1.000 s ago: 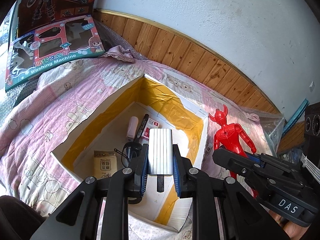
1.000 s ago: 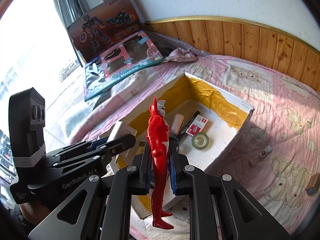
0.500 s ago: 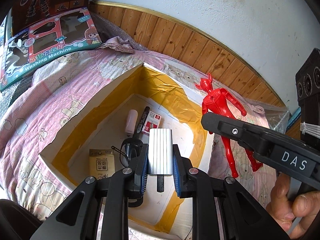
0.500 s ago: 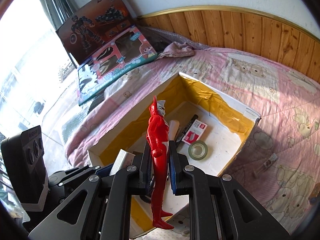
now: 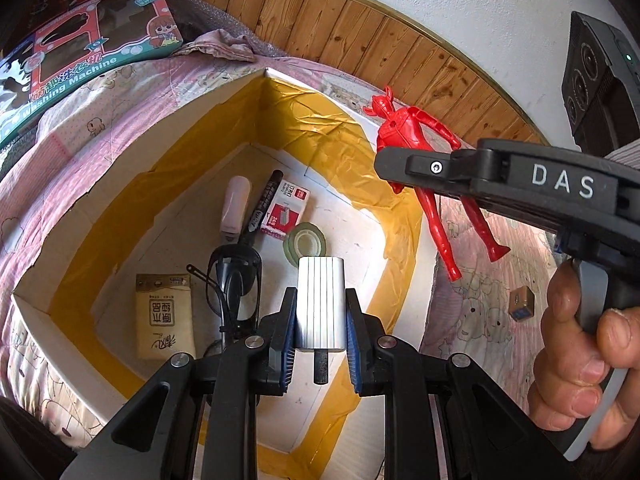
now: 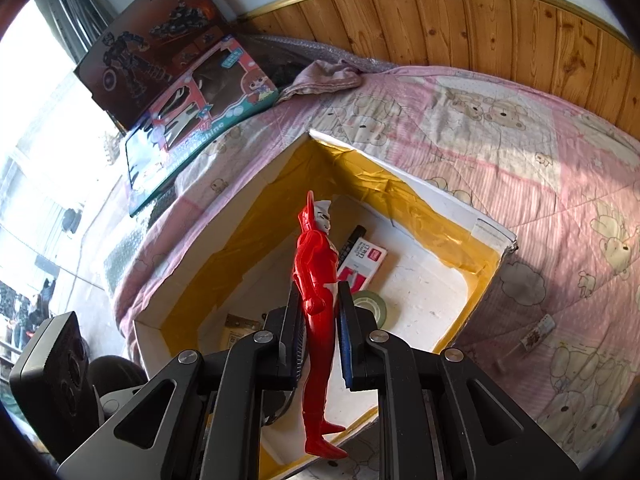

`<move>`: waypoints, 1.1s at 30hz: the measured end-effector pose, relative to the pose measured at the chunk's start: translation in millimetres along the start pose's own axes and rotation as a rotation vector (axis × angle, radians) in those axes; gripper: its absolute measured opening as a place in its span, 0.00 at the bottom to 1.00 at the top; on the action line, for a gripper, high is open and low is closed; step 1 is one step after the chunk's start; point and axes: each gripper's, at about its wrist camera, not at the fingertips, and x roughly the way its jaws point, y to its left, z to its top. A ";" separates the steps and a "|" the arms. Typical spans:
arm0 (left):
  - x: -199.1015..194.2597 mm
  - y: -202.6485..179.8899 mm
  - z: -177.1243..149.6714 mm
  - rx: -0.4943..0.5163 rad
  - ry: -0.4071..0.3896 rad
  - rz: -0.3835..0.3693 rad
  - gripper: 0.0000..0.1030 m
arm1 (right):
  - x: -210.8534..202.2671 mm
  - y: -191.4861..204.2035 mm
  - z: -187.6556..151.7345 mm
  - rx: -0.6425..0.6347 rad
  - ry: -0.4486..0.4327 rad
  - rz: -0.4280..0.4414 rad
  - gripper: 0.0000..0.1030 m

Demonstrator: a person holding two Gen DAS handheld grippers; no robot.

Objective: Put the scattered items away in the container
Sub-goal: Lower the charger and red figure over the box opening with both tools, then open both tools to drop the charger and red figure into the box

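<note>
Bright daylight floods both views. In the right wrist view the window [image 6: 36, 128] at the left edge is blown out to white, and sun falls across the pink quilt [image 6: 520, 168]. The yellow tape lining [image 5: 320, 128] of the box glints and shows sharp creases. Centres are crisp; fisheye bending curves the wood panelling [image 5: 360, 44], and the corners darken to black.
</note>
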 end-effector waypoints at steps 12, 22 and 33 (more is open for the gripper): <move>32.1 4.0 3.4 -0.005 0.072 0.029 0.22 | 32.3 -13.4 3.2 -0.044 0.051 -0.080 0.15; 27.7 0.0 -0.9 -0.016 0.108 -0.004 0.33 | 15.8 -20.6 -0.9 -0.028 -0.010 -0.090 0.20; -35.7 -7.4 -19.7 0.094 -0.030 0.104 0.33 | -56.2 -19.7 -67.3 -0.009 -0.137 0.080 0.21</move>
